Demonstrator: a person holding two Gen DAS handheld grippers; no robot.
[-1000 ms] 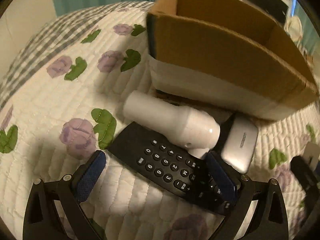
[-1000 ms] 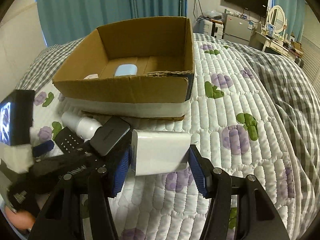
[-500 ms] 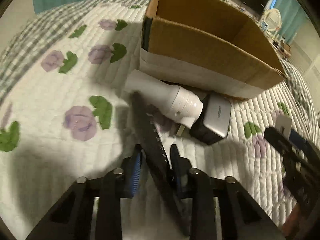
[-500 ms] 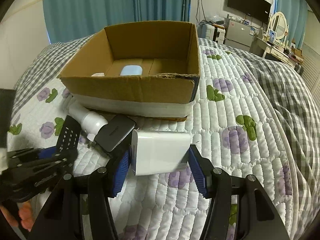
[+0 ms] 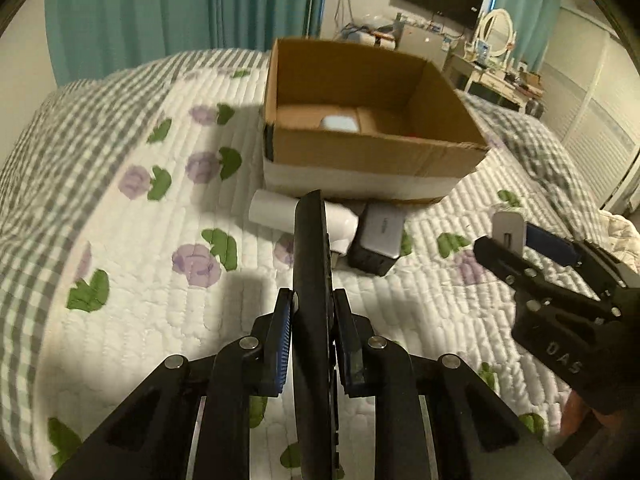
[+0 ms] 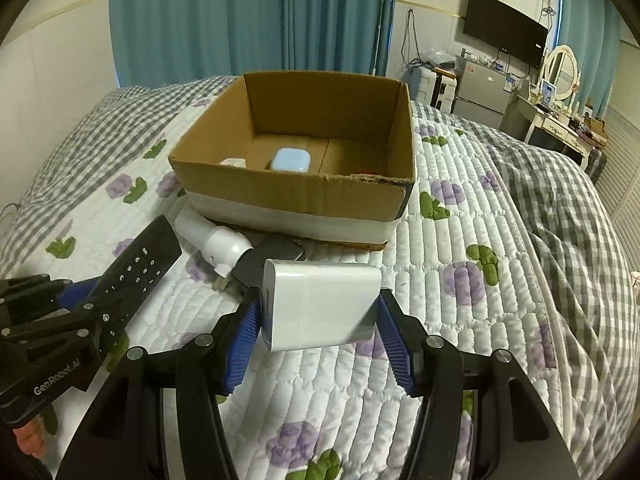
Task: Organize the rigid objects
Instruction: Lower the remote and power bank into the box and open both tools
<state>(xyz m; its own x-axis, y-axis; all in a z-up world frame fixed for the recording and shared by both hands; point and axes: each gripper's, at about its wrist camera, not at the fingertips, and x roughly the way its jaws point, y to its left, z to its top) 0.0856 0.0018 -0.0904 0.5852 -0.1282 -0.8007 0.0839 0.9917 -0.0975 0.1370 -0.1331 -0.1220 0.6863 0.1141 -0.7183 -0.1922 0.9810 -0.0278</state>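
Observation:
My left gripper (image 5: 312,312) is shut on a black remote control (image 5: 310,256), held on edge above the quilt; it also shows in the right wrist view (image 6: 140,264). My right gripper (image 6: 318,320) is shut on a white power bank (image 6: 320,304), lifted above the bed. An open cardboard box (image 6: 304,196) stands ahead of both, with a light blue earbud case (image 6: 290,160) and a small white item (image 6: 234,163) inside. A white cylindrical device (image 5: 272,210) and a silver-black charger (image 5: 380,236) lie in front of the box.
The bed has a white quilt with purple flowers (image 5: 196,264) and a grey checked blanket (image 6: 560,200) at right. Teal curtains (image 6: 240,20), a fridge (image 6: 484,92) and a dressing table (image 6: 560,120) stand beyond the bed.
My left gripper closed on the remote and lifted it off the quilt, turning it on edge. My right gripper rose slightly with the power bank.

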